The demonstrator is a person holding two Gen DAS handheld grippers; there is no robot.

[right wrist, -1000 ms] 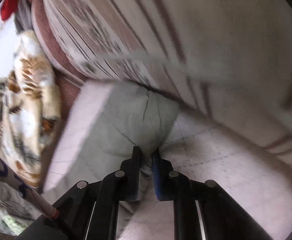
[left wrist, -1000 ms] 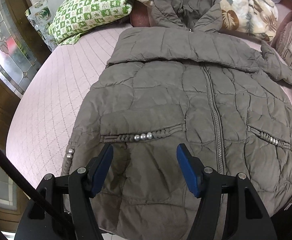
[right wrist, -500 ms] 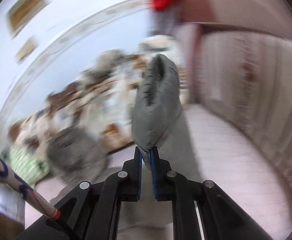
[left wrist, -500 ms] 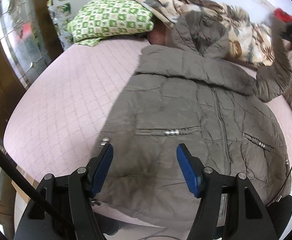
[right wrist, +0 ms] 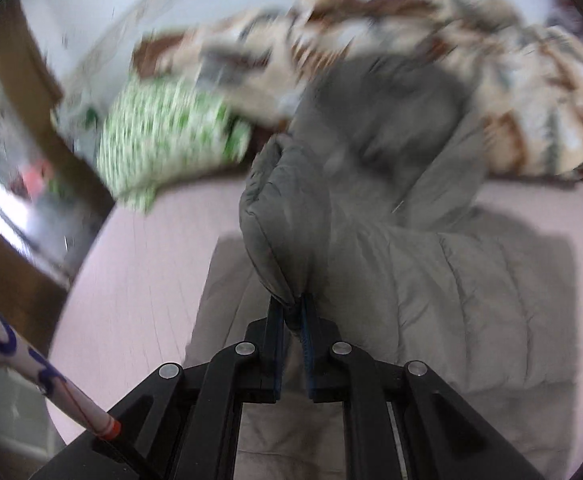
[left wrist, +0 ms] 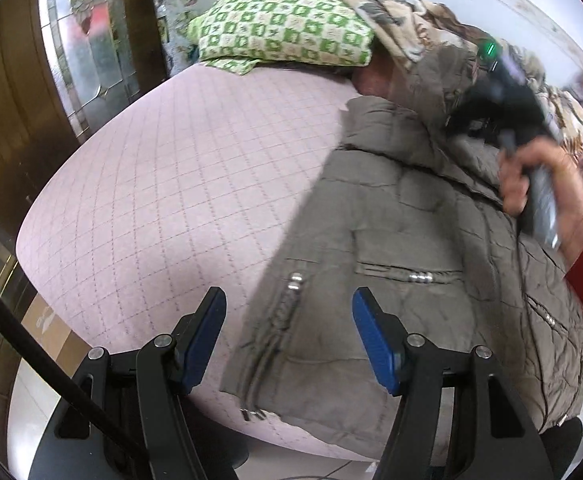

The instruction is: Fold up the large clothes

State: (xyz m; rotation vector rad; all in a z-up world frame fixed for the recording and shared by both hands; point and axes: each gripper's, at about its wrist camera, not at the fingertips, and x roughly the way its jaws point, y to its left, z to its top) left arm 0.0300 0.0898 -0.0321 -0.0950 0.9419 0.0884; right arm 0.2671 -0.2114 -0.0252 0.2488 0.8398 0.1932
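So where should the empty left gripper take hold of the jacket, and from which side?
Grip the jacket at its near left hem corner, coming from the bare bed side. That edge lies flat and free at the mattress edge, just ahead of the open left gripper, so one finger could likely slide under. The right gripper already pinches the sleeve.

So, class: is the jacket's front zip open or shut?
Shut: the zip runs closed down the jacket, both front panels joined.
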